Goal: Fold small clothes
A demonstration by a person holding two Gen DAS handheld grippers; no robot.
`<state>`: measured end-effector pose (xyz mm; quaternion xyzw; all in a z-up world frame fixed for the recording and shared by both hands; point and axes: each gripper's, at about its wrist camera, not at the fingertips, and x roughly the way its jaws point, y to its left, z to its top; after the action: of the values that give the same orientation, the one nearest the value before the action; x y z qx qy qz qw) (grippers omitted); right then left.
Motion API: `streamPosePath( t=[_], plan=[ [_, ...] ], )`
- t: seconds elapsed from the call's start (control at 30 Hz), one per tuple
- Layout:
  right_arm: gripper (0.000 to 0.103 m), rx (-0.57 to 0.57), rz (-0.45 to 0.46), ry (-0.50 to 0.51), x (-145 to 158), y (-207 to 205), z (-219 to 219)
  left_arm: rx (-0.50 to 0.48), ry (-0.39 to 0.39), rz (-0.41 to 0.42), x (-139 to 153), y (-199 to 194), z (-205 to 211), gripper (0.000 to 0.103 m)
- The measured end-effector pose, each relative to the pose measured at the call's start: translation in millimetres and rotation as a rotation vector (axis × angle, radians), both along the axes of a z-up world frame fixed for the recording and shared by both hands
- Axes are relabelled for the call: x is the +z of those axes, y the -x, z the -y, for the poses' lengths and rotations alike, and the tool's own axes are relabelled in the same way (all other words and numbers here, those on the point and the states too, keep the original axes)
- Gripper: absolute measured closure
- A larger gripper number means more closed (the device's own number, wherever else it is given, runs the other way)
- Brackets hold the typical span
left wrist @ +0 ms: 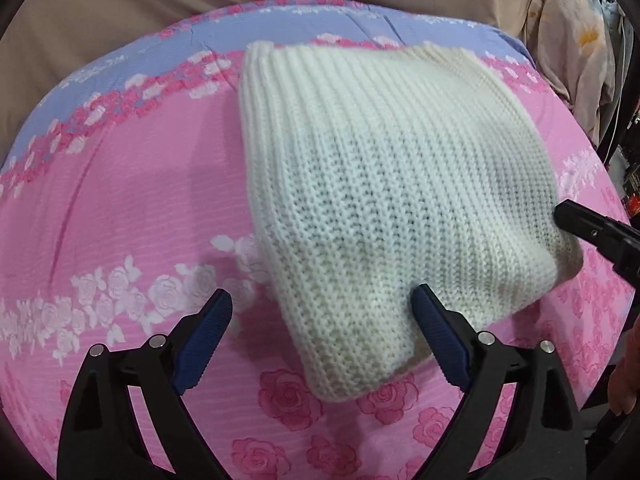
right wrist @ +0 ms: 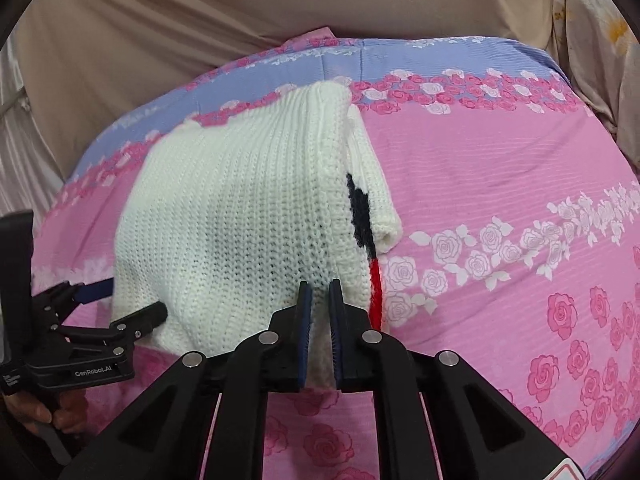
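Note:
A folded white knit sweater (left wrist: 380,184) lies on the pink floral bed cover (left wrist: 120,208). My left gripper (left wrist: 322,304) is open, its fingers straddling the sweater's near left corner, the right finger over the knit. In the right wrist view the sweater (right wrist: 240,216) shows a black and red pattern at its right edge and a sleeve fold (right wrist: 376,184). My right gripper (right wrist: 319,292) is shut on the sweater's near edge. The left gripper (right wrist: 120,304) shows at the sweater's left side. The right gripper's finger (left wrist: 588,228) shows at the sweater's right edge.
The cover has a blue band (left wrist: 280,32) at the far side and beige fabric (right wrist: 200,20) behind it. Floral cloth (left wrist: 572,32) hangs at the far right. Bare pink cover (right wrist: 500,184) lies right of the sweater.

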<state>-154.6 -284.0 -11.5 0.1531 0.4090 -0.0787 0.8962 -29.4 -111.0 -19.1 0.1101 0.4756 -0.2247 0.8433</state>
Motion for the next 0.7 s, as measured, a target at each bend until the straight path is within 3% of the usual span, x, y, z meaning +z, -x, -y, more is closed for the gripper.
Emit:
streamPosePath(
  t=[0.03, 0.1, 0.13, 0.17, 0.33, 0.4, 0.43, 0.53, 0.6, 0.7],
  plan=[
    [0.09, -0.001, 0.025, -0.02, 7.1, 3.1, 3.3, 0.002, 0.009, 0.015, 7.1, -0.1, -2.4, 0.015],
    [0.067, -0.019, 0.071, -0.029, 21.2, 6.9, 10.5, 0.003, 0.051, 0.02, 18.7, -4.9, -5.7, 0.014],
    [0.049, -0.03, 0.091, -0.019, 26.9, 5.5, 13.9, 0.003, 0.07, 0.018, 22.5, -8.2, -5.5, 0.013],
    [0.043, -0.032, 0.103, -0.007, 31.1, 1.1, 16.0, 0.007, 0.082, 0.02, 25.7, -12.4, -4.0, 0.013],
    [0.044, 0.073, 0.078, -0.06, 18.1, -52.4, 19.8, 0.013, 0.067, 0.062, 33.5, -25.5, 13.0, 0.013],
    [0.083, 0.097, 0.028, -0.064, 1.5, -79.4, 20.1, 0.018, 0.048, 0.07, 33.9, -29.9, 18.5, 0.013],
    [0.087, 0.102, 0.029, -0.071, 2.7, -84.4, 19.1, 0.018, 0.043, 0.076, 34.5, -30.4, 19.7, 0.014],
    [0.088, 0.108, 0.179, -0.054, 40.2, -68.5, 15.2, 0.019, 0.012, 0.094, 32.4, -33.1, 23.1, 0.013],
    [0.088, 0.088, 0.209, -0.041, 47.1, -63.4, 19.8, 0.023, 0.008, 0.072, 25.9, -36.5, 25.8, 0.013],
    [0.087, 0.053, 0.013, -0.005, -6.6, -92.7, 32.5, 0.018, 0.005, 0.052, 19.9, -37.8, 29.9, 0.013]
  ],
)
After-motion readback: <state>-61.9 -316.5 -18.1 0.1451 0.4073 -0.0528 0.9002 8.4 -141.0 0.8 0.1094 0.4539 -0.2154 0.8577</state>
